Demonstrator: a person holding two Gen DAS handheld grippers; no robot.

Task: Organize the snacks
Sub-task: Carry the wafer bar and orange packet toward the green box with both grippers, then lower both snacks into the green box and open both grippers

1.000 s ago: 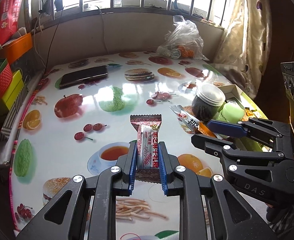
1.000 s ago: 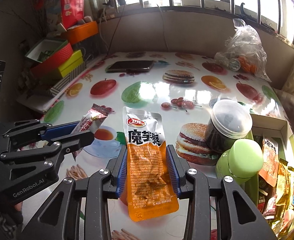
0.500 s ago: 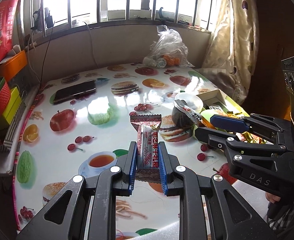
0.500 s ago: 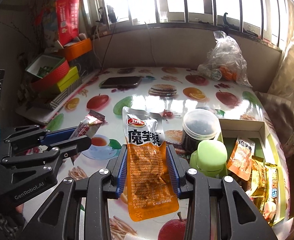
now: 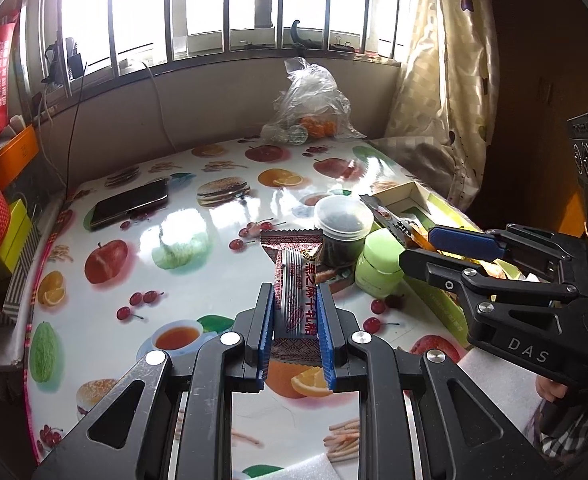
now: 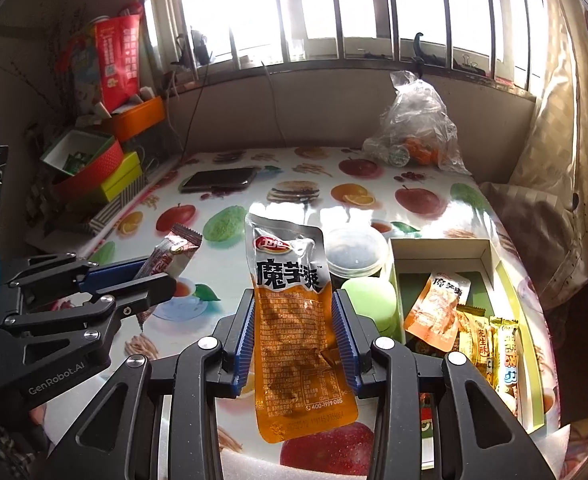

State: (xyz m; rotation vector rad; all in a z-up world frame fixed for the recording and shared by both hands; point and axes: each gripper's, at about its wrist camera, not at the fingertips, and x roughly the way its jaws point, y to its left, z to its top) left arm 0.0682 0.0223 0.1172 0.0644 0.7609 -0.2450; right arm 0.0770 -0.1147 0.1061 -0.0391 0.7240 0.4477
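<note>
Both loaded: left gripper [image 5: 295, 332] clamps the candy bar [image 5: 296, 280], right gripper [image 6: 297, 334] grips the orange pouch [image 6: 294, 320], both clear of the table; carrying step, I'd say, next swing right and lower into the box [image 6: 440, 250]

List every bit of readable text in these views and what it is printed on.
"魔芋爽": orange pouch in the right gripper.
"400-1999 085": same pouch, bottom.
"DAS": right gripper body, left view.
"GenRobot.AI": left gripper body.
"花生酥": yellow packet in the box.
Red poster: too blurred.
</note>
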